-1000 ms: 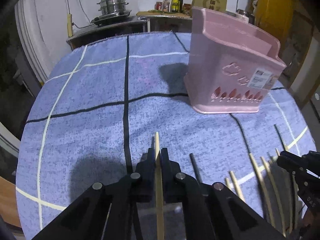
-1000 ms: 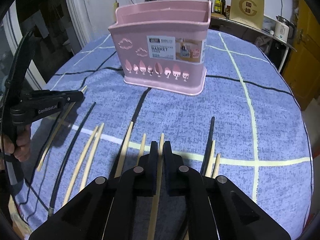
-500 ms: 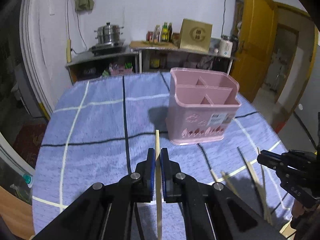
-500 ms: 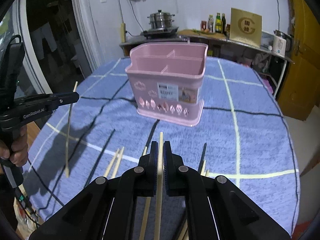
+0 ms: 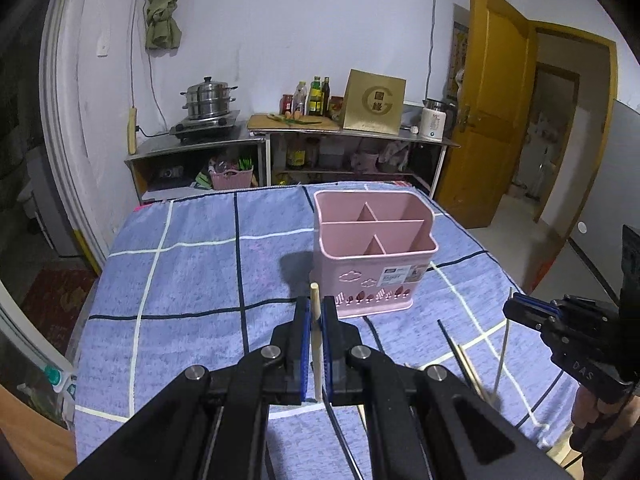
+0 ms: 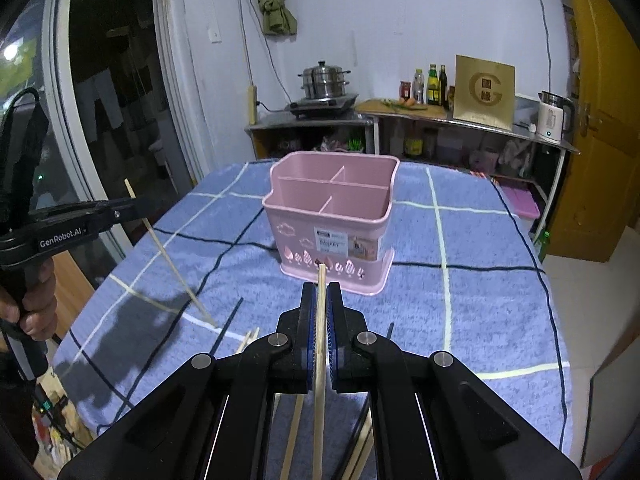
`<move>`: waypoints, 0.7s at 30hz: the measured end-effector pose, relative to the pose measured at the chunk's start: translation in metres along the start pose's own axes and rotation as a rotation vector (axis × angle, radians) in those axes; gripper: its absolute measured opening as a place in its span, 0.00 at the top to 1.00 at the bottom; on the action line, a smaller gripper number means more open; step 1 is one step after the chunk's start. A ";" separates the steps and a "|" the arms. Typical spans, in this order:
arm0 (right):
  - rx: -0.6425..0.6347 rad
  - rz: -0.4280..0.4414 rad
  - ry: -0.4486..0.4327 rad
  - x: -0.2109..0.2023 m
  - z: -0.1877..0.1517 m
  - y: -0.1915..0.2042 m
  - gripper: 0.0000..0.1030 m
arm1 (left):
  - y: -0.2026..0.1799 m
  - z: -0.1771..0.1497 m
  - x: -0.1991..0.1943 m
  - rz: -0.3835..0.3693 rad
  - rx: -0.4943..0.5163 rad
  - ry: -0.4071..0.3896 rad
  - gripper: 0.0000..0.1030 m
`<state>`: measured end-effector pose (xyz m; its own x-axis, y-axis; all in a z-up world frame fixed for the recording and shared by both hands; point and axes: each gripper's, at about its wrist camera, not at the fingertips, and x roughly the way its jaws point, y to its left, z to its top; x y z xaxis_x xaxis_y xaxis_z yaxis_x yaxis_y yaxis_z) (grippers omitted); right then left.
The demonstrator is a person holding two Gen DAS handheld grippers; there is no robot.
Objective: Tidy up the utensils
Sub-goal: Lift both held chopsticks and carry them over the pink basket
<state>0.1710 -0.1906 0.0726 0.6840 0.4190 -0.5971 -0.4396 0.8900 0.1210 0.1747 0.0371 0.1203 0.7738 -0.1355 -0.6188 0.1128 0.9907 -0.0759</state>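
Both pairs of fingers stayed clamped, the left gripper (image 5: pixel 316 312) on a pale chopstick (image 5: pixel 317 344), the right gripper (image 6: pixel 321 300) on another chopstick (image 6: pixel 319 360); both had risen clear of the table, ready for the pink basket (image 5: pixel 374 248) ahead of the fingertips. Spare chopsticks (image 6: pixel 248 338) lay partly hidden beneath the fingers.

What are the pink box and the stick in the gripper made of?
The pink box looks like molded plastic: smooth, slightly shiny walls, thin dividers, cut-out shapes near the bottom. The stick held in the right gripper seems to be bamboo or pale wood: matte, tan, thin and straight. Which of the two, I can't tell.
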 end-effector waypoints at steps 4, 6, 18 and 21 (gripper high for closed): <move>0.003 0.003 -0.017 -0.005 0.003 -0.003 0.95 | -0.003 0.004 -0.003 -0.013 0.000 -0.005 0.95; 0.004 0.004 -0.022 -0.007 0.005 -0.004 0.95 | -0.005 0.007 -0.004 -0.019 -0.001 -0.007 0.95; -0.013 -0.001 -0.056 -0.015 0.022 -0.004 0.95 | -0.015 0.027 -0.008 -0.061 0.014 -0.017 0.95; -0.020 -0.002 -0.076 -0.016 0.032 -0.004 0.95 | -0.017 0.038 -0.006 -0.071 0.014 -0.020 0.95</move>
<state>0.1802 -0.1947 0.1067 0.7269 0.4306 -0.5349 -0.4492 0.8874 0.1039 0.1924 0.0203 0.1550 0.7758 -0.2055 -0.5966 0.1761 0.9784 -0.1081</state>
